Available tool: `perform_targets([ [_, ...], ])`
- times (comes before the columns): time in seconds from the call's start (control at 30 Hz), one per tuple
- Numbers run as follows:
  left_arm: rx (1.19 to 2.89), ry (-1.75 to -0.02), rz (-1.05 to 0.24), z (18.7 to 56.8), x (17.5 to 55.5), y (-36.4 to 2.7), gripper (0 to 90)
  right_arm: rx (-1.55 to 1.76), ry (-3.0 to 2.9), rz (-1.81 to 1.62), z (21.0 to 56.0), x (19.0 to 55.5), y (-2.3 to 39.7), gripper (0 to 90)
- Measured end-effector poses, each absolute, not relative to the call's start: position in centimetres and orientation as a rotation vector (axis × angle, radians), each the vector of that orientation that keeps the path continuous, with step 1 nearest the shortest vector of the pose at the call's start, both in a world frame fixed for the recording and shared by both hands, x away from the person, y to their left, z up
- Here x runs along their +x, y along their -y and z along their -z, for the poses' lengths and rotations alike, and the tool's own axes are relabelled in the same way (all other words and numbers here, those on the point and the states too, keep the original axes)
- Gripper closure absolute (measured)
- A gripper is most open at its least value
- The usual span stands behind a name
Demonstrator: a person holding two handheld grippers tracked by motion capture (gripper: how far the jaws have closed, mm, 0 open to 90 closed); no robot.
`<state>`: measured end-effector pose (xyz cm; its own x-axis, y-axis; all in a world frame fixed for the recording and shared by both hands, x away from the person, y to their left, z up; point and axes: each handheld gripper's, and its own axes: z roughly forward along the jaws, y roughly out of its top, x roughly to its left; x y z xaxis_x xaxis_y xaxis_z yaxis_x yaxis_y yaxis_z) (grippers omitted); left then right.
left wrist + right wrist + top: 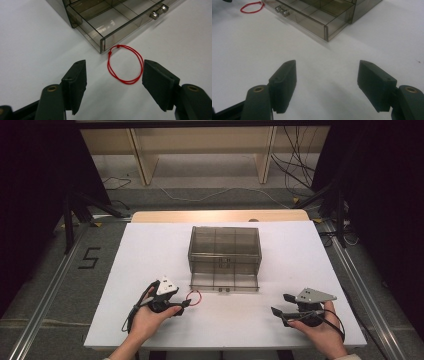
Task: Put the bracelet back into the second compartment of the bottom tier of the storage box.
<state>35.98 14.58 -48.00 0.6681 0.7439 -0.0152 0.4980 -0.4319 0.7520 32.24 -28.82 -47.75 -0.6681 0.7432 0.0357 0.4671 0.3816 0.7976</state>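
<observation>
Centrally on the white tabletop point(150, 250) stands a smoked clear drawer box point(225, 251), its bottom drawer point(224, 282) pulled out toward the near edge. Just off the drawer's near-left corner lies a red string loop point(125, 64), flat between the spread, empty jaws of the left claw point(113, 82). Well apart at near right, the right claw point(327, 82) hangs released over bare white.

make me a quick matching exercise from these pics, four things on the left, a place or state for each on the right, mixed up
Things:
1. thin red string loop
2. smoky clear plastic drawer box
3. its bottom drawer
4. right hand-held gripper

Places or states:
A. pulled out
B. open, over bare white table
C. at the drawer's left front corner
D. at the table's middle

Pairs: 1-C, 2-D, 3-A, 4-B
</observation>
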Motion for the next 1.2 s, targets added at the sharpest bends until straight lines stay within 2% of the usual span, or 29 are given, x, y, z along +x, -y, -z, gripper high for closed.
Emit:
perform_targets([
  [0.37,2.105,-0.997,-0.439,48.1,37.0,-13.8,46.0,1.053,-2.315,-1.182,47.7,32.2,28.8,32.3],
  [0.73,2.121,-1.02,-0.424,48.5,37.7,-13.4,49.5,1.05,-2.321,-1.172,47.7,32.2,28.7,32.3],
  [1.0,2.169,-1.02,-0.374,49.1,37.8,-12.9,57.7,1.05,-2.32,-1.176,47.7,32.2,28.7,32.3],
  [1.2,2.177,-1.019,-0.391,49.1,37.8,-12.7,62.0,1.043,-2.329,-1.169,47.7,32.2,28.7,32.3],
])
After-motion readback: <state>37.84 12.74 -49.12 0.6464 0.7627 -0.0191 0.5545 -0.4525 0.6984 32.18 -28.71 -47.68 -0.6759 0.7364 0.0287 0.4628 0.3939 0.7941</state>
